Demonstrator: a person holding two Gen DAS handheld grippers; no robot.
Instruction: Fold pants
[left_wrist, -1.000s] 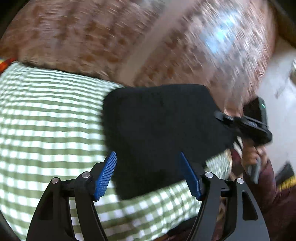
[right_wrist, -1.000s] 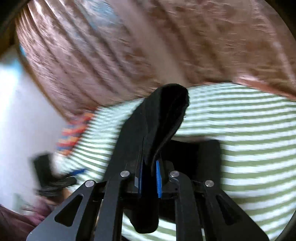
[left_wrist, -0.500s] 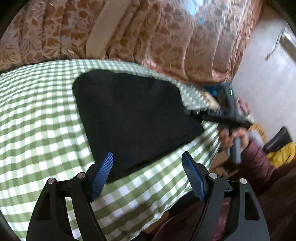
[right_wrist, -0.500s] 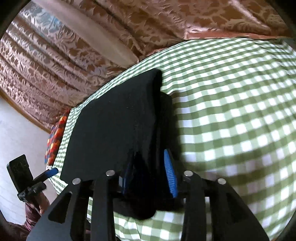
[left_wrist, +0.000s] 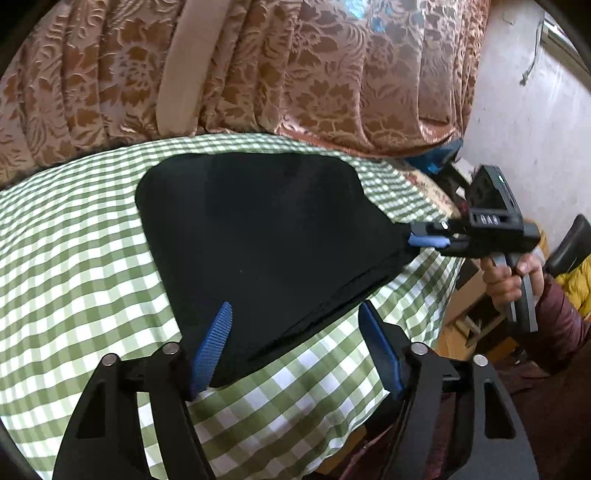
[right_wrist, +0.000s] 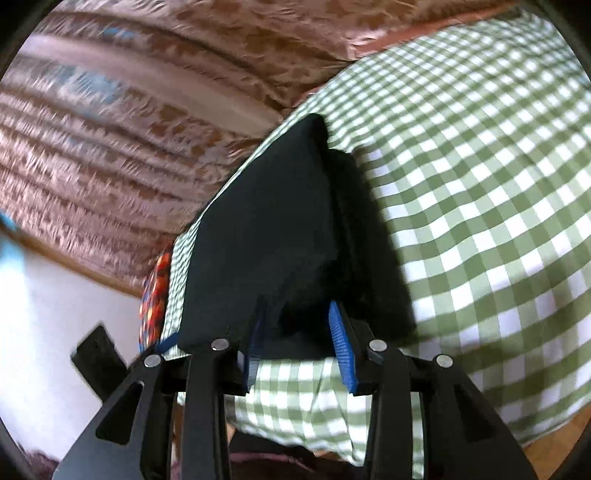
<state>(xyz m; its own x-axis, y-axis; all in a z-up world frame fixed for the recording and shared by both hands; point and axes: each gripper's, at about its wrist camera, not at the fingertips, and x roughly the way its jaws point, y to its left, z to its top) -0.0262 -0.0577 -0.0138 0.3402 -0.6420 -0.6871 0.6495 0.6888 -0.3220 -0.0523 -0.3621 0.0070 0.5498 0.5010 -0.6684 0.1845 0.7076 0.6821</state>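
Jaws of right gripper (right_wrist: 297, 343) just closing, pinch pants (left_wrist: 266, 236) corner, likely to keep fold taut; left gripper (left_wrist: 295, 343) jaws wide, closing slightly, pants edge between them, no grip.

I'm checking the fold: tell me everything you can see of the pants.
The pants are black, soft matte cloth, folded into a flat, roughly four-sided pad of several layers, lying on the green-checked cloth. Layer edges show along the near side. One corner is drawn to a point in the right hand-held gripper, whose jaws have just been closing on it. No label or pocket shows.
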